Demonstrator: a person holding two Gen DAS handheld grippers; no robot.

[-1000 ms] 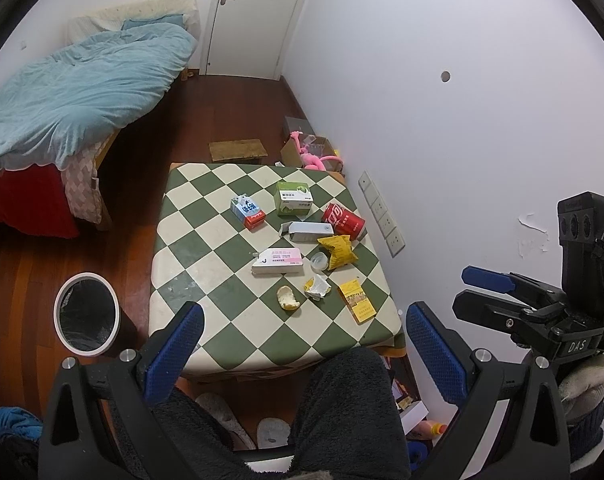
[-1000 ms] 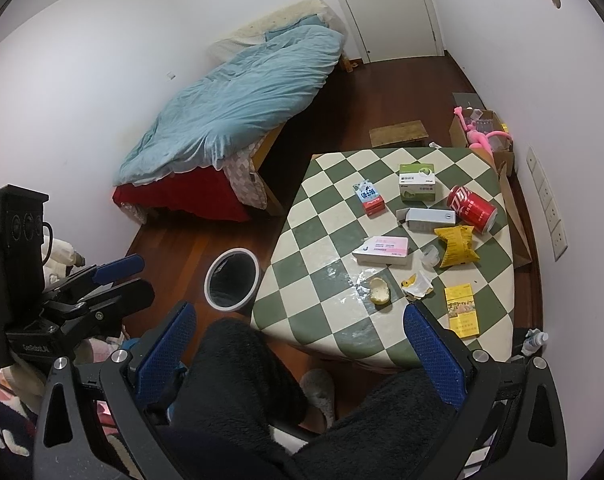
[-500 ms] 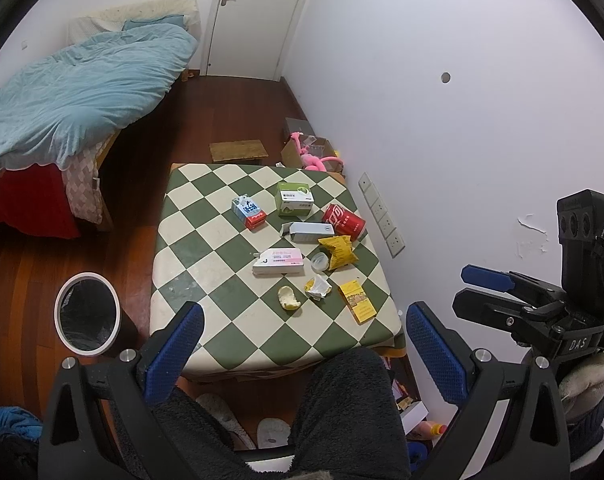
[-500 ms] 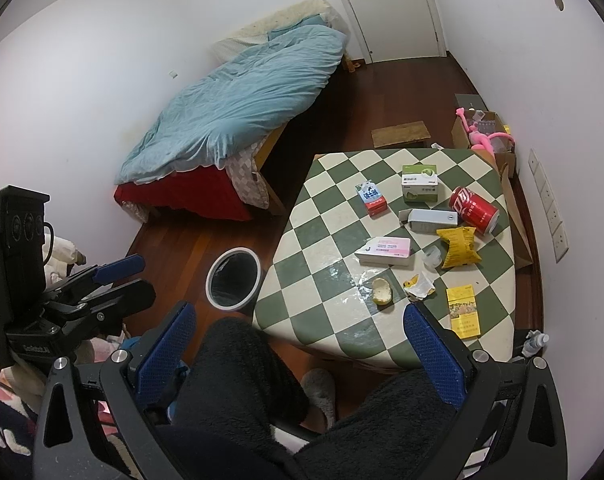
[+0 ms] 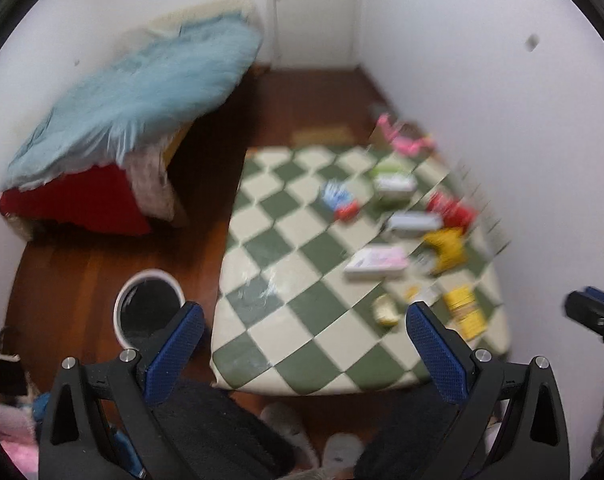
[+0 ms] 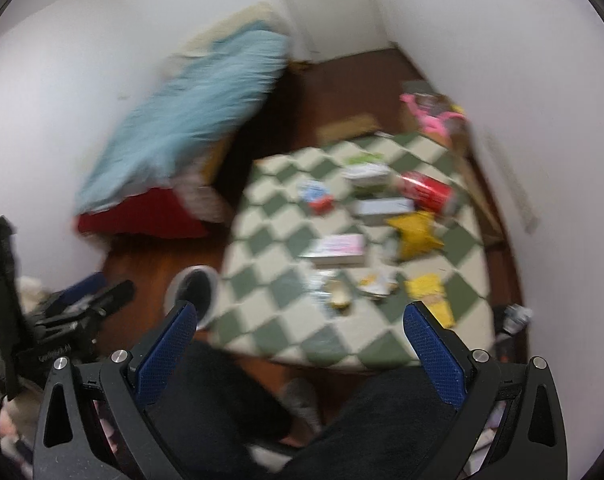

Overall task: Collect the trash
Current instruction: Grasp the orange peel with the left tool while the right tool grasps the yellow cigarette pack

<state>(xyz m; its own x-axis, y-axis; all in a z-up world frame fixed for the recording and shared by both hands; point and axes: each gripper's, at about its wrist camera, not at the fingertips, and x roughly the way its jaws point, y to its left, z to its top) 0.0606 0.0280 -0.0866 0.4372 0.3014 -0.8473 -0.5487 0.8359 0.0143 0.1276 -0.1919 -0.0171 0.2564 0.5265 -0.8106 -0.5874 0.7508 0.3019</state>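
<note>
Left wrist view: left gripper (image 5: 302,338) and right gripper (image 6: 300,338), jaws spread, hold nothing; the trash (image 5: 418,236) all lies along the counter's (image 5: 286,280) right edge, the bin (image 5: 149,310) beside its left edge; nothing looks collected yet.

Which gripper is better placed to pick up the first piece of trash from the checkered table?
Probably the right gripper: the pale food scrap lies just ahead between its open fingers. In the left gripper view the trash sits toward its right side. Both views are blurred.

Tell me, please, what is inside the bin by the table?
The bin shows only a dark inside within its white rim; no trash is visible. The left gripper's finger hides its near edge.
</note>
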